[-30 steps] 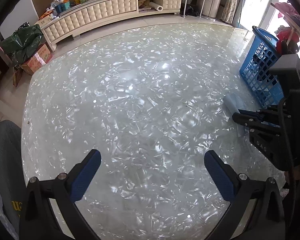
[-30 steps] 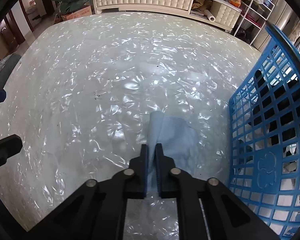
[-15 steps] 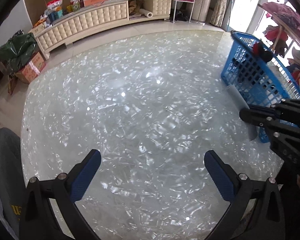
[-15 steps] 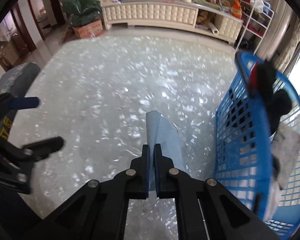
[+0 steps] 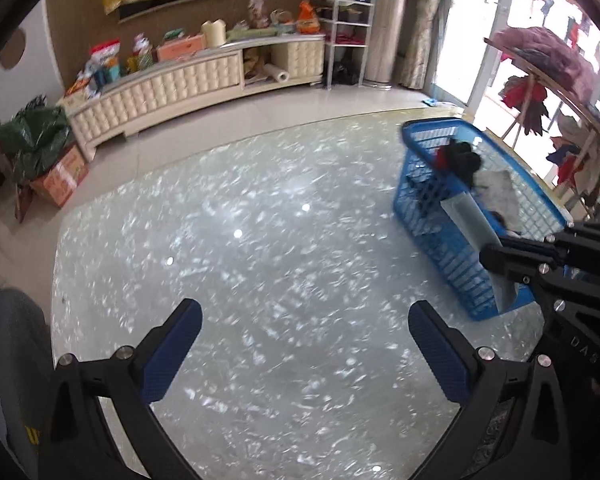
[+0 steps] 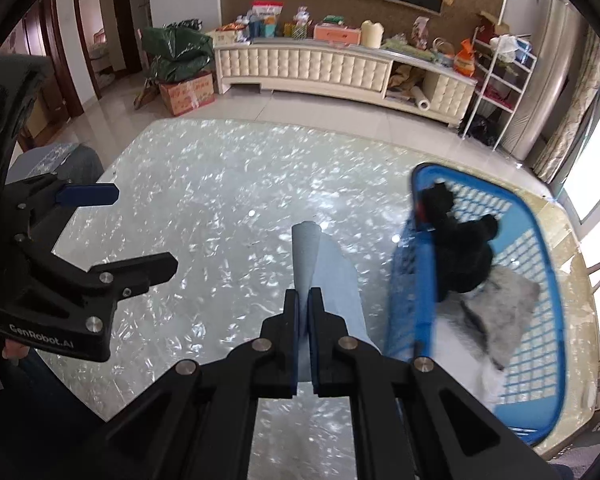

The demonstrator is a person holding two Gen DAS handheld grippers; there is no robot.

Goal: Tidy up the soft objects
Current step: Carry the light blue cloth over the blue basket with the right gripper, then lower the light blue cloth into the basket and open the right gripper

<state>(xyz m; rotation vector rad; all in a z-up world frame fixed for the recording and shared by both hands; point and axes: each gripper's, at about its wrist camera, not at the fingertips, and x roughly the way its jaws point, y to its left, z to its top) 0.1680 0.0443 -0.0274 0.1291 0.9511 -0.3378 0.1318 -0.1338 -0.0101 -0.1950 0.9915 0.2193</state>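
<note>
While the right gripper [image 6: 303,308] is clamped tight on a pale blue cloth [image 6: 332,280], the fabric sticks up past the fingertips in a fold and drapes off to the right, clear of the table below. From the left wrist view the same cloth [image 5: 470,224] shows in front of the near wall of the blue basket [image 5: 432,208], pinched in the right gripper [image 5: 490,258] at the right edge of the picture.

The left gripper [image 5: 304,344] is spread wide with nothing between its blue pads [image 5: 172,350], hanging over the bare shiny tabletop [image 5: 260,260] (that pearly, crinkled-looking surface). It also shows at the left of the right wrist view [image 6: 140,232], apart from the cloth.

The basket [image 6: 548,280] sits at the table's right side, just beside the held cloth. Inside it lie a black plush toy [image 6: 460,256] and a grey-white fuzzy piece [image 6: 504,304].

Further out, a cream tufted cabinet [image 6: 308,68] runs along the far wall with clutter on top, and a green bag [image 6: 176,52] rests on a cardboard box [image 6: 188,94] to its left.
</note>
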